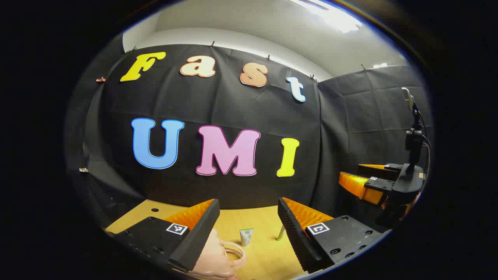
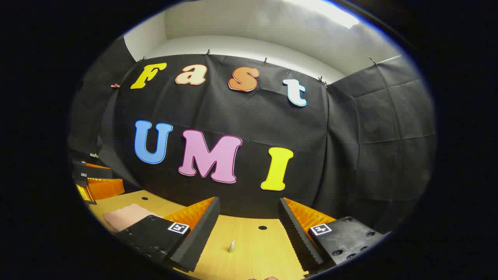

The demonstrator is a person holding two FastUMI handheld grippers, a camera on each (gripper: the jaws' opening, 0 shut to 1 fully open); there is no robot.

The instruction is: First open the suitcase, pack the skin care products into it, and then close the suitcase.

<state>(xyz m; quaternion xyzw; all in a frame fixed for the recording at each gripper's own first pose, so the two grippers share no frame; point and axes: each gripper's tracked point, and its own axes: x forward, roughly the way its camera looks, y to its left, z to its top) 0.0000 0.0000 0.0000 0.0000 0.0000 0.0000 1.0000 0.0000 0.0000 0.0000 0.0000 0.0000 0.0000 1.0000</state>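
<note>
In the left gripper view my left gripper (image 1: 249,223) hangs open above the wooden table (image 1: 264,256), nothing between its fingers. Below its left finger lies the pink suitcase (image 1: 214,256) with a loop handle, lid down. A small white-and-green tube (image 1: 246,236) stands just past the handle, and a thin upright item (image 1: 281,232) stands beside the right finger. The right gripper (image 1: 363,181) hovers at the far right, open. In the right gripper view my right gripper (image 2: 249,223) is open over the table (image 2: 249,229), above a small pale bottle (image 2: 232,246). The suitcase (image 2: 126,216) lies at the left there.
A black stand with a camera (image 1: 413,144) rises behind the right gripper in the left gripper view. The other gripper (image 2: 97,182) hovers at the left edge of the right gripper view. Small holes (image 2: 262,227) dot the tabletop. Black cloth walls close the back and right.
</note>
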